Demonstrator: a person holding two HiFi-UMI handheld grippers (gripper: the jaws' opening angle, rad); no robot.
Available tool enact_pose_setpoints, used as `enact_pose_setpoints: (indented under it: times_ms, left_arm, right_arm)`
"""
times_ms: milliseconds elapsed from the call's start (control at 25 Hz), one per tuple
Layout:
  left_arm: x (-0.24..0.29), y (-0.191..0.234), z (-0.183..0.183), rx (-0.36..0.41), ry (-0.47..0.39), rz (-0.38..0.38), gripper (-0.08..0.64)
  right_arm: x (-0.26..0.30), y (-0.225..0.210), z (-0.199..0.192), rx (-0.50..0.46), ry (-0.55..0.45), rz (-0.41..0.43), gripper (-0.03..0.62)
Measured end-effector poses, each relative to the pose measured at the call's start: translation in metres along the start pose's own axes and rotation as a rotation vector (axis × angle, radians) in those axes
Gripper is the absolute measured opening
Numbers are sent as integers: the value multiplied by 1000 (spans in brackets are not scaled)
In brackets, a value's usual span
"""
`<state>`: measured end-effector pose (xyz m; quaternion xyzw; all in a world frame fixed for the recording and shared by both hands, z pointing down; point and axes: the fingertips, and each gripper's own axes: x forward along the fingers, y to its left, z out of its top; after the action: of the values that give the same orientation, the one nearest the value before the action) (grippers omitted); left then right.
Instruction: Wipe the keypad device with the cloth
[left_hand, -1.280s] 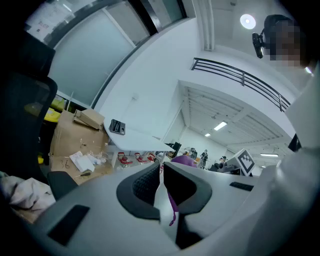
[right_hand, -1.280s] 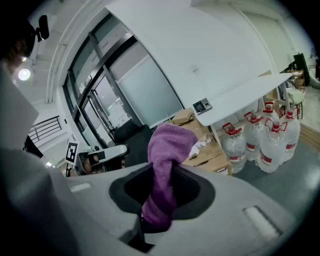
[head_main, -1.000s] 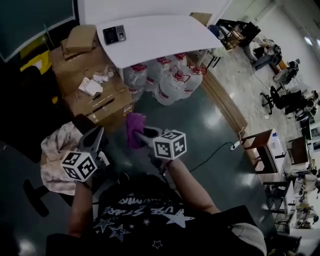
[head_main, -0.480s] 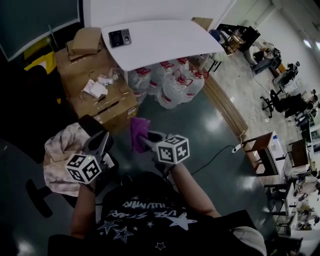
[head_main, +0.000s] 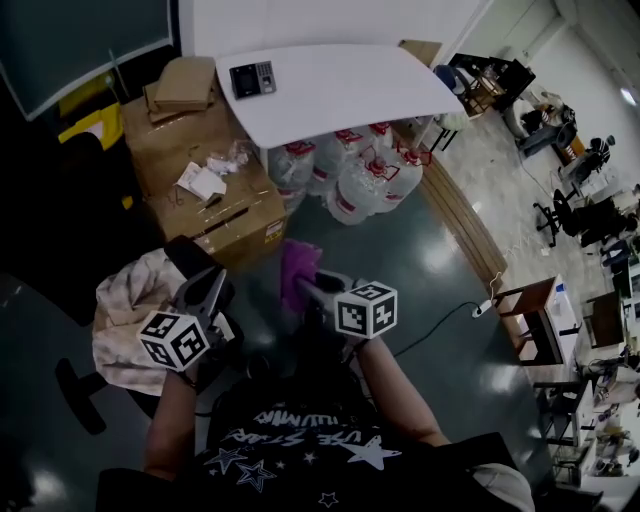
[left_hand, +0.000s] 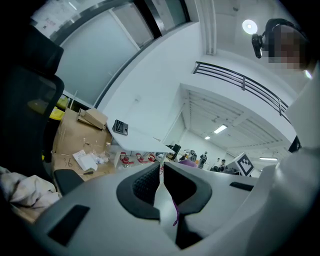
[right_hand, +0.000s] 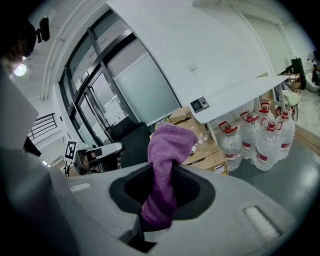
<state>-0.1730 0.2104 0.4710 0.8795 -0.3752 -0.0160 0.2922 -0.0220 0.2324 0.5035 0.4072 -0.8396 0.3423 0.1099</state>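
Since the keypad lies well ahead, my right gripper pinches the cloth ready; left gripper pressed together.

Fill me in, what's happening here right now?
A person stands back from the table with a gripper in each hand. The right gripper is shut on the cloth, which is held out in front of the person. The left gripper has its jaws together and holds nothing. The keypad lies near the table's far edge, with neither gripper near it, so wiping has not yet begun.
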Motion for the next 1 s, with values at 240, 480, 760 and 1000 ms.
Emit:
enact_pose_setpoints:
  times_ms: [240, 480, 760, 1000]
  left_arm:
    - [28, 0, 7, 14, -2, 38, 31]
    - [70, 1, 14, 15, -10, 89, 31]
    - [119, 10, 31, 17, -23, 154, 31]
    - [163, 9, 38, 19, -25, 189, 31]
  right_arm:
    - [2, -29, 27, -12, 2, 29, 95]
    - [8, -70, 54, -11, 8, 56, 95]
    - [25, -124, 95, -16, 30, 94, 95]
    - [35, -164, 127, -19, 22, 118, 95]
